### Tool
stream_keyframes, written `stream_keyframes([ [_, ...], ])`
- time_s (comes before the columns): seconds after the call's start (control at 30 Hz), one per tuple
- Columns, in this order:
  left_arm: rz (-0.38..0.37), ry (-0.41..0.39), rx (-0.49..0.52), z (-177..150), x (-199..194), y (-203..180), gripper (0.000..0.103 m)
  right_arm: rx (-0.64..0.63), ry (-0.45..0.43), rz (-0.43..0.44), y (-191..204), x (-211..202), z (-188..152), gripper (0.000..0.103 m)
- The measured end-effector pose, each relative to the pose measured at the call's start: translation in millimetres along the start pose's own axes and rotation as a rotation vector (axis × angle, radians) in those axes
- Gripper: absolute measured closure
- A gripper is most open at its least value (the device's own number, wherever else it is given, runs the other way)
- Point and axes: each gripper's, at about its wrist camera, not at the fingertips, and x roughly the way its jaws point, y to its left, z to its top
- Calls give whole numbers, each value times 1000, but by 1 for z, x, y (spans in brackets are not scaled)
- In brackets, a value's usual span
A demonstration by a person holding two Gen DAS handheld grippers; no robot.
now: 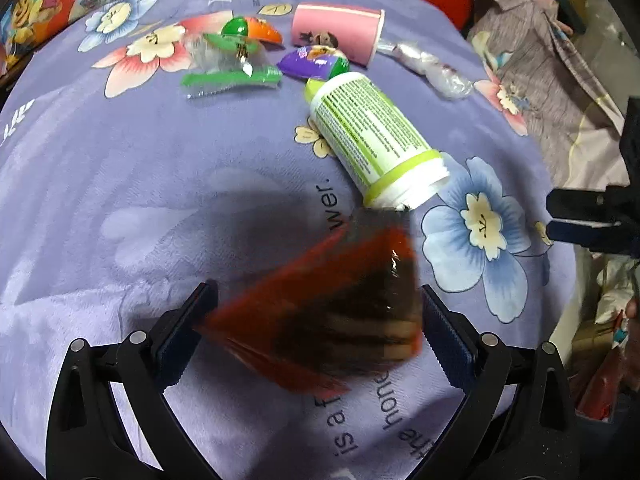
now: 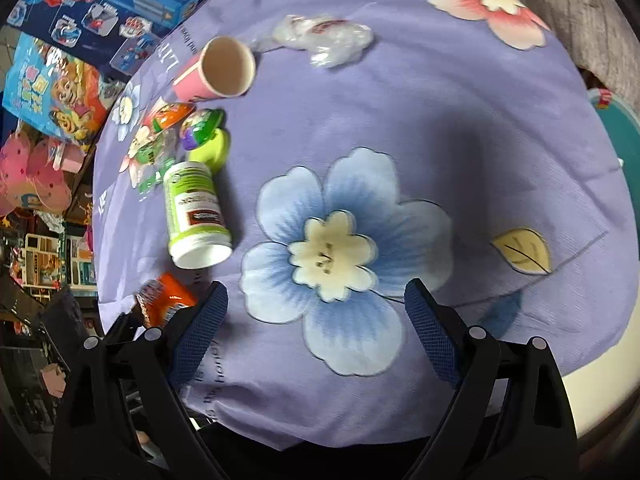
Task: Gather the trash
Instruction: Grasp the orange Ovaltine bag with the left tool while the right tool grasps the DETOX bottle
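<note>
A red-orange snack wrapper [image 1: 320, 312] shows blurred between the wide-apart jaws of my left gripper [image 1: 318, 292], just above the lavender flowered cloth [image 1: 120, 200]; the pads do not look pressed on it. In the right wrist view the same wrapper [image 2: 164, 304] sits at the lower left. My right gripper [image 2: 316, 290] stands open over a blue printed flower with nothing between its fingers. Beyond lie a white-and-green bottle [image 1: 376, 136] [image 2: 196, 212] on its side, a pink paper cup [image 1: 336, 32] [image 2: 224, 68], crumpled clear plastic [image 1: 432, 68] [image 2: 324, 38] and small green, purple and orange packets [image 1: 316, 62] [image 2: 200, 128].
Grey fabric [image 1: 560, 80] is heaped past the cloth's right edge. Toy boxes and bright bags [image 2: 100, 8] crowd the far side. The cloth [image 2: 440, 120] drops off at the near edge below my right gripper. A dark part of the other gripper [image 1: 588, 220] reaches in from the right.
</note>
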Motion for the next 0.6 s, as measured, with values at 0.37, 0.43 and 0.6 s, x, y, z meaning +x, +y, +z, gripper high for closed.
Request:
stream_keyframes([
  [0.37,-54,-26,-41,-4,-12,32,4,-158,49,84,83,45,34,17],
  [0.43,-63,-24,-46,-7,-15,35,4,-195,61,72,96,56,38,17],
  [0.6,-85,-19,-47,-14,-20,39,4,-217,102,56,106,81,44,36],
])
